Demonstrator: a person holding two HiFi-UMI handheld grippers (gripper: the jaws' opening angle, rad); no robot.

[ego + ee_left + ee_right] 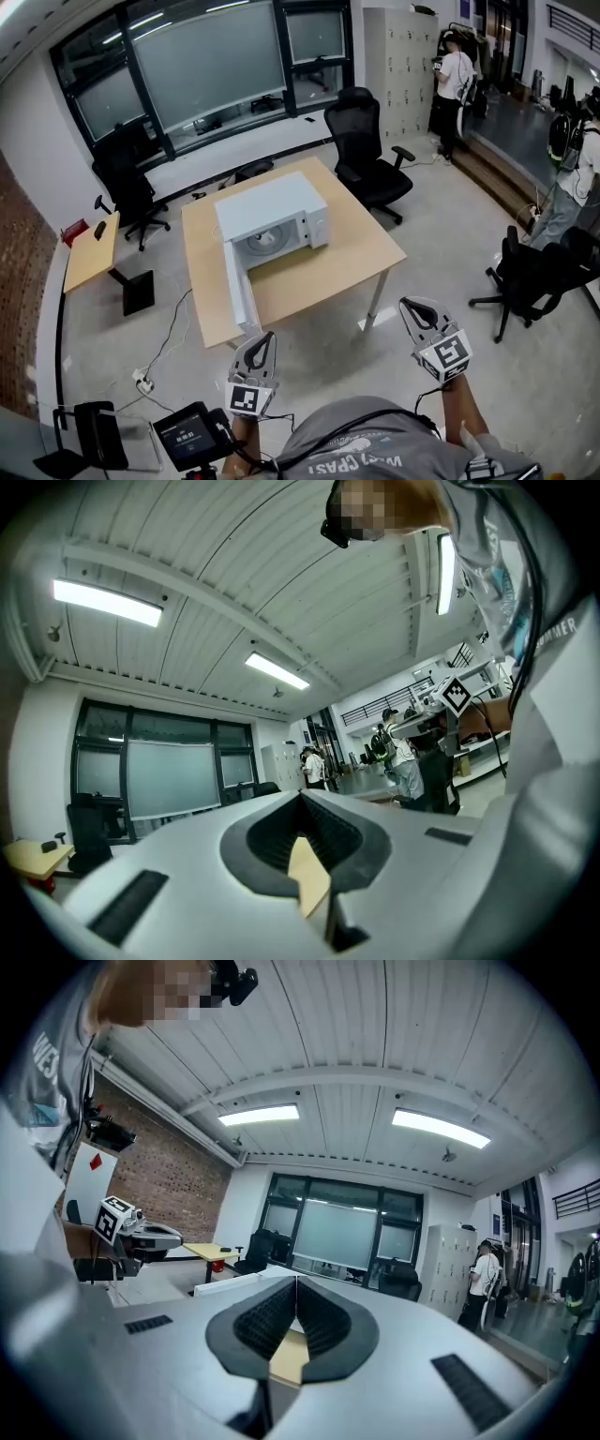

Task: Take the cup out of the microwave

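A white microwave [274,213] stands on a wooden table [342,267], and its door [238,286] is swung open towards me. Inside the cavity sits a pale round shape [265,242]; whether it is the cup or the turntable is too small to tell. My left gripper [269,337] hovers off the table's near corner, just short of the door, with its jaws together and nothing in them. My right gripper [410,305] is held further right over the floor, also shut and empty. Each gripper view shows its closed jaws meeting at the tips, left gripper [301,797] and right gripper [297,1281].
Black office chairs [370,155] stand behind the table and at the right [539,272]. A small yellow desk [92,249] is on the left. Cables and a power strip [142,382] lie on the floor. People [457,82] stand at the back right.
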